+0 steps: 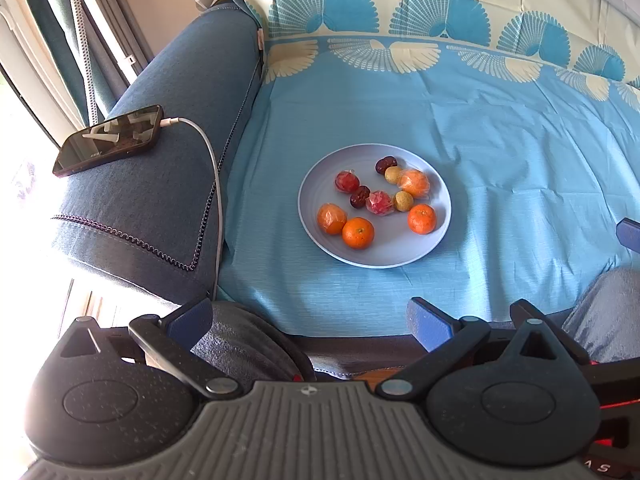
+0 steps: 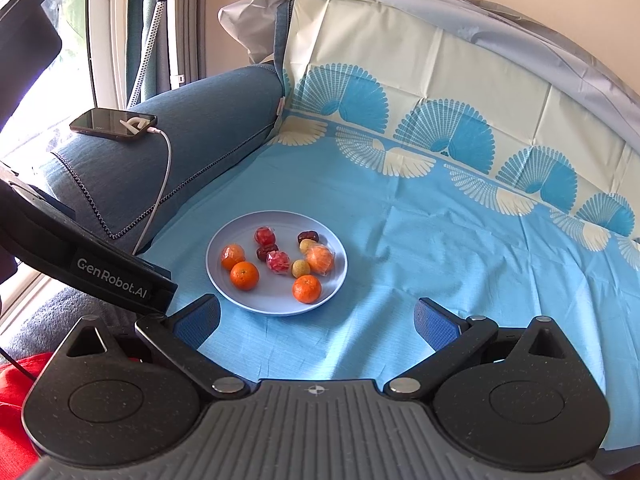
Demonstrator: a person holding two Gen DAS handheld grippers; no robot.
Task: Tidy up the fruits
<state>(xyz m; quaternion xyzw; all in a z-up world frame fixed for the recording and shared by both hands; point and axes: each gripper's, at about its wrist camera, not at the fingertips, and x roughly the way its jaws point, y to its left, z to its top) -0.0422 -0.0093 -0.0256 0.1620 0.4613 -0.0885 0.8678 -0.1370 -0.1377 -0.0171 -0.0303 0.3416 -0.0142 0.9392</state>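
Left gripper (image 1: 310,320): fingers spread wide, nothing between them, hanging at the near edge of the cloth.
Right gripper (image 2: 318,322): released too, jaws apart and empty, just short of the plate.
Plate (image 2: 240,300): pale blue, flat on the blue cloth (image 2: 440,280), apart from both grippers.
Fruits: all on the plate; bare oranges (image 2: 244,275) at the near side, wrapped red pieces (image 2: 278,261) and small yellow ones mid-plate, dark dates (image 2: 307,236) farther back.
Phone (image 2: 113,123): on the sofa armrest (image 2: 192,136) beyond, white cable plugged in.

Sunlit blue sofa armrest (image 1: 160,184) (window (image 2: 108,32) beside)
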